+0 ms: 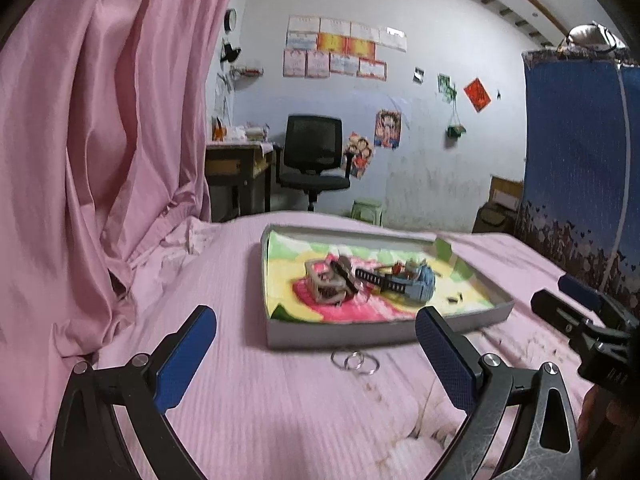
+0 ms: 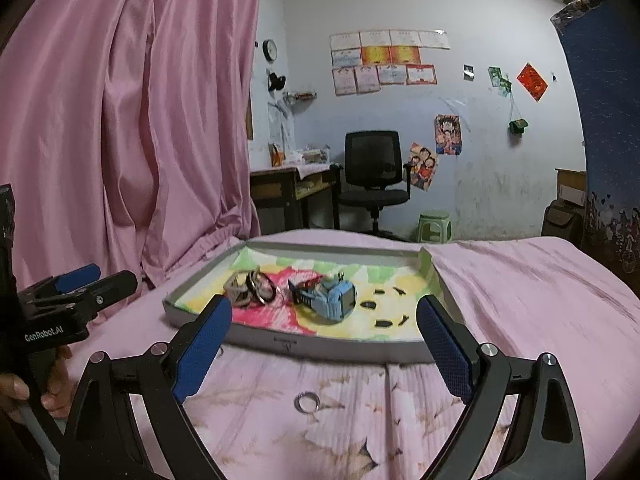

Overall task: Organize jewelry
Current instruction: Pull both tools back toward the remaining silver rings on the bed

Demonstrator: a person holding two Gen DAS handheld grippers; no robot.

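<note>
We find ourselves in a home bedroom: a bed (image 2: 520, 300) under pink sheets, a pink curtain (image 2: 120, 120), a desk (image 2: 288, 184) with office chair (image 2: 374, 172), cartoon posters (image 2: 447, 135) and certificates (image 2: 384, 60) on the wall.

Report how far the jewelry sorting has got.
Done: two watches, a blue one and a grey one, lie in the tray. In hand: nothing; the left tongs and right tongs are both open and empty. Left: rings lie on the bedspread in front of the tray, outside it.
</note>
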